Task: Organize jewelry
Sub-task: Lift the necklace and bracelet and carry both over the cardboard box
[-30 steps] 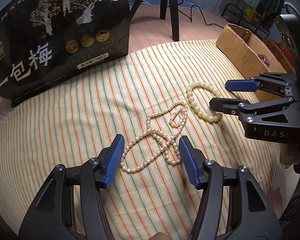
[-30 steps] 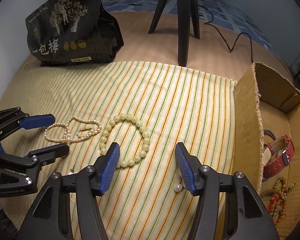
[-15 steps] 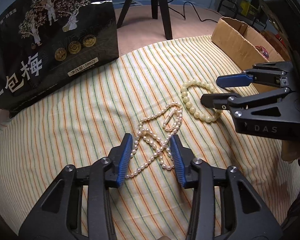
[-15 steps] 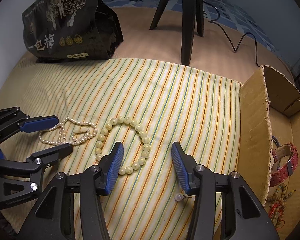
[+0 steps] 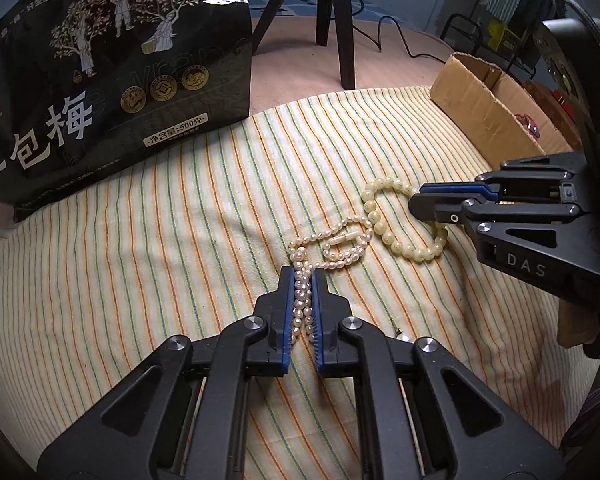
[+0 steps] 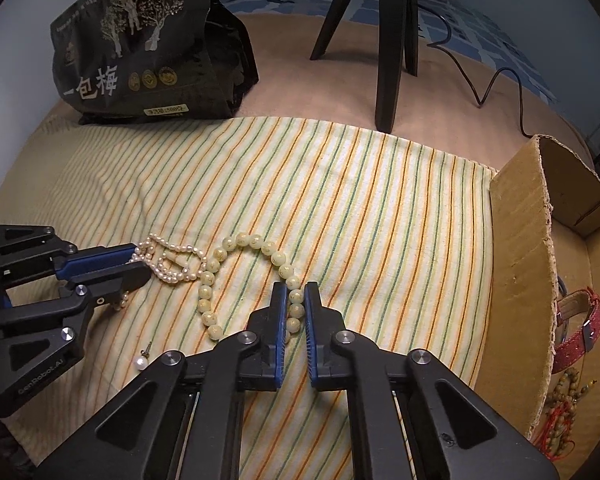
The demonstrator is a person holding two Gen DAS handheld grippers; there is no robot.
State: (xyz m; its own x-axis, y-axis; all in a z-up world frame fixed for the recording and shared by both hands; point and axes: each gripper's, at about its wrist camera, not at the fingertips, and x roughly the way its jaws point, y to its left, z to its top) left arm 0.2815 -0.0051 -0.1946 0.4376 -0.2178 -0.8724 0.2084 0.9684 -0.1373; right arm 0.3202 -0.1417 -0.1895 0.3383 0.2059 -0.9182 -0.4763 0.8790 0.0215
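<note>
Jaws on both sides are clamped: my left gripper (image 5: 304,280) pinches the doubled strands of the pearl necklace (image 5: 332,246), and my right gripper (image 6: 296,292) pinches the cream bead bracelet (image 6: 244,276). Both pieces lie on the striped cloth (image 6: 340,200), touching each other, not yet lifted. A loose pearl earring (image 6: 141,361) waits near my right side. Farther off, the cardboard box (image 6: 516,280) already contains a red watch (image 6: 580,328) and a dark bead string (image 6: 564,392); I judge roughly half remains.
</note>
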